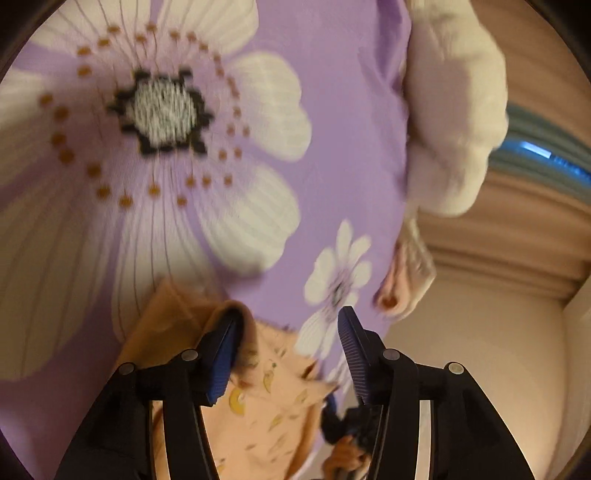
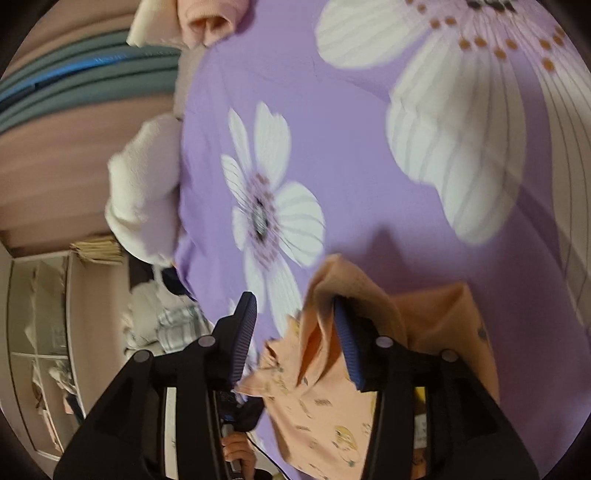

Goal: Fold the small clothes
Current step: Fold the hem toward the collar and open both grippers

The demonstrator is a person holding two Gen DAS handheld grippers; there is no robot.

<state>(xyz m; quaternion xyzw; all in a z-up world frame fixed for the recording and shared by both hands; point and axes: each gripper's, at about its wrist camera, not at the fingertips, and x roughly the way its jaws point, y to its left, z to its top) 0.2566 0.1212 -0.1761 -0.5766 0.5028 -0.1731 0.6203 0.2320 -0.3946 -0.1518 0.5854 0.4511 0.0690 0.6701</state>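
Note:
A small peach garment point(image 1: 258, 406) with a yellow print lies on the purple flowered bedsheet point(image 1: 332, 129). My left gripper point(image 1: 288, 343) is open; a fold of the garment drapes over its left finger point(image 1: 221, 354). In the right wrist view the same garment point(image 2: 325, 398) lies bunched low in the frame. My right gripper point(image 2: 295, 332) is open, and a fold of the cloth hangs over its right finger point(image 2: 349, 350). The other gripper and the hand holding it show low in each view.
A cream fleece garment point(image 1: 454, 122) and a pink one point(image 2: 210, 14) lie at the bed's edge. Beyond the edge are a wooden bed frame point(image 1: 517, 236), a white cabinet point(image 2: 37, 332) and a pile of laundry point(image 2: 166, 325).

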